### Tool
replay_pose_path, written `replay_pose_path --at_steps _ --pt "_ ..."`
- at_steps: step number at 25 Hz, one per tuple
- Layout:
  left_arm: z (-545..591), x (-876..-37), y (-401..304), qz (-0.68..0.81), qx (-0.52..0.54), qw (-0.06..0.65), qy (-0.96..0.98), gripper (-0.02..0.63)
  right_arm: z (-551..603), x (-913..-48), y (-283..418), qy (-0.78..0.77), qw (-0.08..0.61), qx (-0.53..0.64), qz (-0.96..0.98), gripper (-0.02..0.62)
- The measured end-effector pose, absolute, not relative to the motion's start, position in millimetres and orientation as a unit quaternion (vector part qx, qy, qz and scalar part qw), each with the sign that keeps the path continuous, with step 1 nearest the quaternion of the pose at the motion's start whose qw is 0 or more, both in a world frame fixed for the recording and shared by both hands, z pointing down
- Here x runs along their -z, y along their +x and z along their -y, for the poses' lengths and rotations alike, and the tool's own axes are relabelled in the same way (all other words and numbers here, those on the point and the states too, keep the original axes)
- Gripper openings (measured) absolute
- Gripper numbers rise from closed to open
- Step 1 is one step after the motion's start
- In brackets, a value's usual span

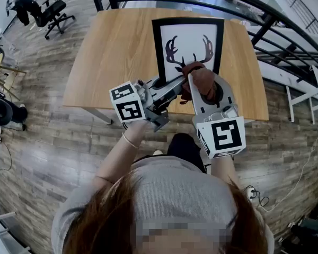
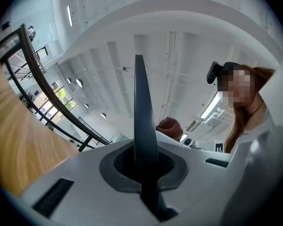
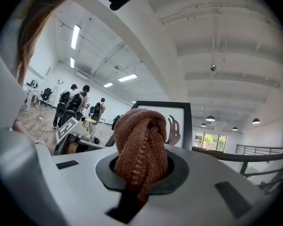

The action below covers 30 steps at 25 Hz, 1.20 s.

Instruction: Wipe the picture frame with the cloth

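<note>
L gripper [image 1: 171, 90] clamped picture frame [image 1: 188, 21] at corner, holding it tilted up so R gripper [image 1: 192, 80], clenching cloth [image 1: 202, 81], could wipe its front.

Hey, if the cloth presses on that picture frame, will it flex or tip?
Probably stiff: the picture frame shows straight, thin edges. It may tip or swing, since the left gripper pinches it only near one corner.
</note>
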<state>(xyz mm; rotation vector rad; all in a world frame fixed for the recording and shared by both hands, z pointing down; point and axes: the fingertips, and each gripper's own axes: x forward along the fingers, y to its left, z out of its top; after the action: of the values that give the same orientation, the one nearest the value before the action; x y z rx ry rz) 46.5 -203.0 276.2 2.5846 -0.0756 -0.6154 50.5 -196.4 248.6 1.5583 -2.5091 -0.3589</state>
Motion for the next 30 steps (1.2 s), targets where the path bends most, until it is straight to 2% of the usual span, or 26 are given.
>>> replay_pose_path --at_steps 22,24,27,30 --pt "202 -271 44 0.045 0.208 0.221 0.952 0.017 167 -296 60 0.477 0.106 0.033 0.872 0.046" --pt "201 -271 44 0.041 0.21 0.224 0.951 0.017 160 -298 63 0.459 0.09 0.016 0.884 0.046" --pt "199 -269 45 0.035 0.21 0.225 0.951 0.017 152 -282 74 0.443 0.029 -0.003 0.896 0.046" --pt "200 -270 45 0.037 0.202 0.222 0.953 0.017 153 -251 86 0.458 -0.015 0.012 0.889 0.046"
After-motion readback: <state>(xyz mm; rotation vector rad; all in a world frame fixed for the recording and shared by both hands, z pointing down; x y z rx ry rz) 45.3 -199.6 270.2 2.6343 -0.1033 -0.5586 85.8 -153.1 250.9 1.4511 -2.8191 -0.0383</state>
